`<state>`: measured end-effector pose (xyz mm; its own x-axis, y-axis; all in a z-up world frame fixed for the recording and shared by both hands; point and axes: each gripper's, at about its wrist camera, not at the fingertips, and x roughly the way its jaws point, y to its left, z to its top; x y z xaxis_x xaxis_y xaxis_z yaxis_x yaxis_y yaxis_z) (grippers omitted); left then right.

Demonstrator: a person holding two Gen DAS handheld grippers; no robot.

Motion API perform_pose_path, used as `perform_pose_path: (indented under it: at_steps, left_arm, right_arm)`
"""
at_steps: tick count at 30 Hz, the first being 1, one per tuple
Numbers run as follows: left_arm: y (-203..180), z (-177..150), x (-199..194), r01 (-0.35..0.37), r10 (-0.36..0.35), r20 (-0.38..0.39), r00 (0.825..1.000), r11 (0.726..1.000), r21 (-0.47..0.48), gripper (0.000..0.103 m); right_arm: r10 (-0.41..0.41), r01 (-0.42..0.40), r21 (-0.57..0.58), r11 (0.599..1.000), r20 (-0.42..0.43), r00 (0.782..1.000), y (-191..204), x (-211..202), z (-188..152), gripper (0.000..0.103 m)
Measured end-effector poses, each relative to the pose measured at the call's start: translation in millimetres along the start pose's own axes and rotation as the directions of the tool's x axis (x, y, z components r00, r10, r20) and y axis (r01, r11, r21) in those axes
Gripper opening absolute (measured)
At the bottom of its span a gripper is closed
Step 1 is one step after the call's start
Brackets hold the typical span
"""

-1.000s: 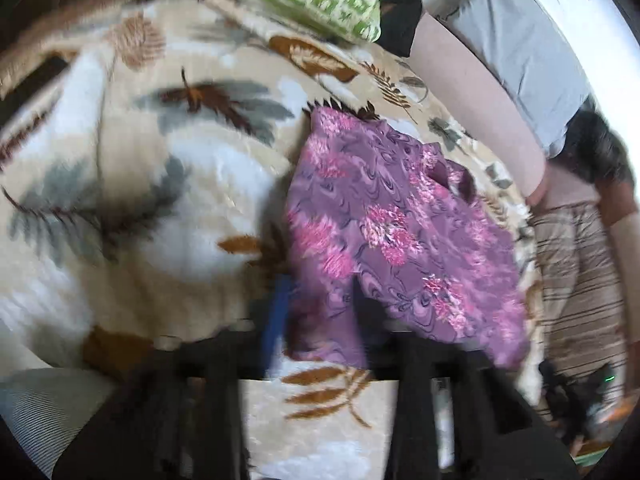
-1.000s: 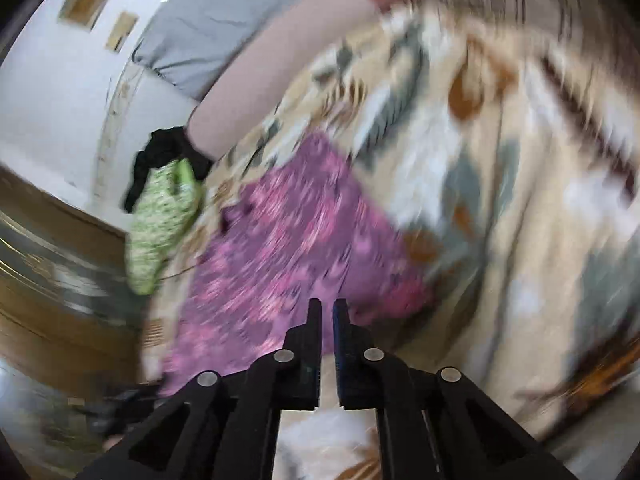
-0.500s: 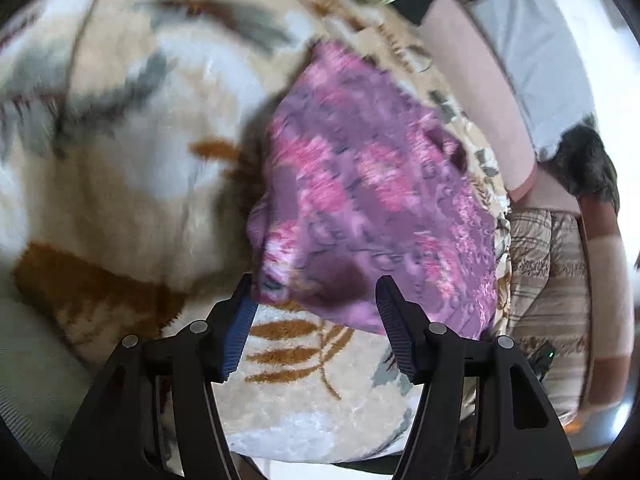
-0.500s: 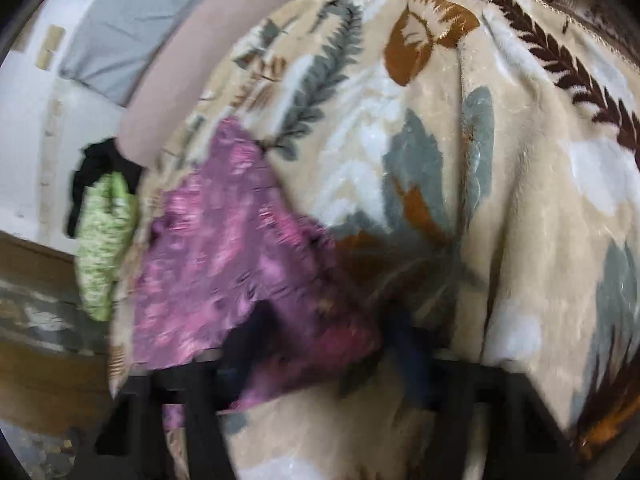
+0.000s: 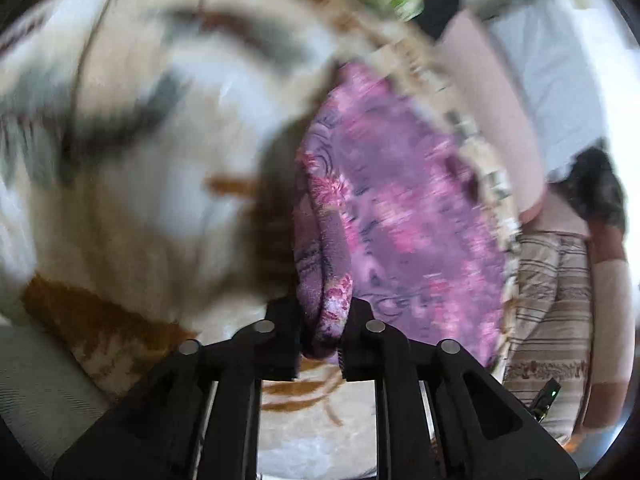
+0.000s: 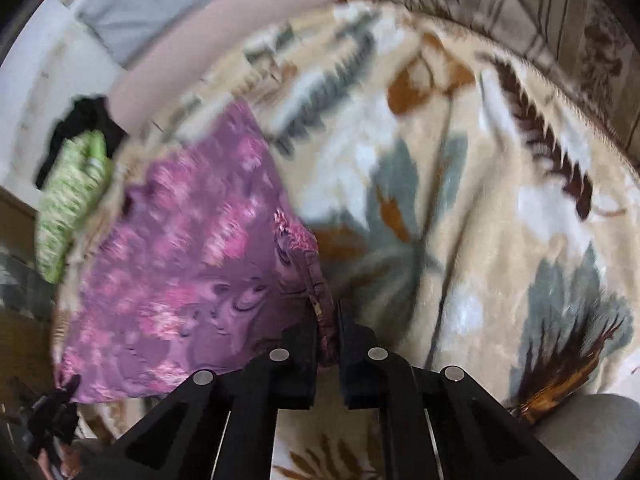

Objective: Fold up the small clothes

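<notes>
the left gripper (image 5: 320,336) is closing its jaws on a bunched corner of the purple floral garment (image 5: 404,216). the right gripper (image 6: 328,340) is closing on another corner, cloth pinched between its jaws. the garment spreads away from both over the leaf-patterned blanket (image 6: 460,184); a green cloth (image 6: 72,196) lies beyond.

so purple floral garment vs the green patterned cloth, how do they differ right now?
The purple garment lies spread near the grippers; the green cloth sits bunched at the blanket's far edge. Left gripper and right gripper are closing on the purple garment's near edge; the green cloth is untouched. Both rest on the leaf-print blanket.
</notes>
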<state>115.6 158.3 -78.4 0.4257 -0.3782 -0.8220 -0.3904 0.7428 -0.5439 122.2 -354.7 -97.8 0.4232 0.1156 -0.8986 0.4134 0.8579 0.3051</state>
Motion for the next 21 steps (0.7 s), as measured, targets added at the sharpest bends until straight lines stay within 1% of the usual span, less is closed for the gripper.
perform_pose_path:
  at_steps: [1,2,3,5,6,7,8,9,10,11,12,13,14,15,17,18,19,20,21]
  left_arm:
    - [4,1,1,0.002,-0.002,-0.008,1.0,1.0,-0.013,0.019]
    - [5,2,-2,0.024,-0.024,0.002,1.0,1.0,-0.011,0.019]
    - [4,2,-9,0.045,-0.045,0.028,0.999,0.999,-0.003,0.019]
    - [0,-1,-18,0.044,-0.045,0.067,0.997,0.999,0.021,0.022]
    - [-1,-2,-21,0.038,-0.04,0.08,0.996,0.999,0.032,0.032]
    - [-2,-3,-22,0.033,-0.036,0.089,0.995,0.999,0.039,0.041]
    - [-3,-4,-22,0.022,-0.027,0.1,0.995,0.999,0.045,0.046]
    - [-3,-5,-20,-0.001,-0.004,0.103,0.995,0.999,0.044,0.049]
    - [-3,-5,-17,-0.025,0.021,0.094,0.995,0.999,0.039,0.049]
    - [-2,-5,-12,-0.035,0.032,0.076,0.997,0.999,0.034,0.049]
    - [-3,-5,-10,-0.026,0.024,0.068,0.997,0.999,0.03,0.049]
    - [-4,-5,-8,-0.018,0.016,0.061,0.998,0.999,0.03,0.049]
    - [-5,-5,-5,-0.018,0.016,0.05,0.999,0.999,0.034,0.049]
    - [-5,-5,-5,-0.023,0.021,0.045,0.999,0.999,0.036,0.049]
    - [-4,-6,-5,-0.022,0.021,0.048,0.999,0.999,0.034,0.049]
    - [-4,-7,-5,-0.023,0.022,0.047,0.999,0.999,0.036,0.049]
    - [-4,-6,-5,-0.025,0.024,0.047,0.999,0.999,0.037,0.049]
    - [-4,-6,-5,-0.03,0.028,0.047,0.998,0.999,0.041,0.049]
    - [-4,-7,-5,-0.038,0.036,0.048,0.998,0.998,0.047,0.049]
  right_arm:
    - [-0.005,0.005,0.013,1.0,0.007,1.0,-1,0,2,0.007]
    - [0.01,-0.011,0.028,1.0,0.03,1.0,-2,-5,3,0.007]
    - [0.02,-0.023,0.034,0.999,0.081,0.997,-3,-16,5,0.007]
    - [0.001,-0.006,0.025,1.0,0.192,0.981,0,-39,4,0.009]
    - [-0.012,0.006,0.021,1.0,0.278,0.96,2,-58,2,0.012]
    - [-0.01,0.005,0.017,1.0,0.336,0.942,5,-70,0,0.013]
    - [0.005,-0.008,0.008,1.0,0.39,0.921,7,-82,-3,0.018]
    - [0.049,-0.043,-0.022,0.999,0.452,0.891,13,-97,-9,0.035]
    - [0.074,-0.059,-0.047,0.997,0.487,0.87,18,-105,-13,0.049]
    - [0.087,-0.062,-0.066,0.996,0.516,0.852,24,-113,-18,0.074]
    - [0.113,-0.07,-0.098,0.993,0.552,0.826,34,-120,-23,0.083]
    - [0.159,-0.087,-0.153,0.984,0.562,0.811,48,-124,-26,0.083]
    - [0.194,-0.097,-0.202,0.975,0.547,0.814,61,-124,-27,0.084]
    - [0.234,-0.114,-0.255,0.96,0.514,0.825,79,-123,-28,0.084]
    - [0.317,-0.194,-0.309,0.931,0.425,0.848,104,-115,-24,0.085]
    - [0.38,-0.268,-0.327,0.906,0.356,0.854,119,-107,-24,0.085]
    - [0.417,-0.312,-0.335,0.889,0.314,0.853,128,-101,-26,0.085]
    - [0.443,-0.347,-0.34,0.874,0.263,0.857,139,-89,-27,0.085]
    - [0.437,-0.345,-0.344,0.873,0.239,0.867,145,-80,-31,0.085]
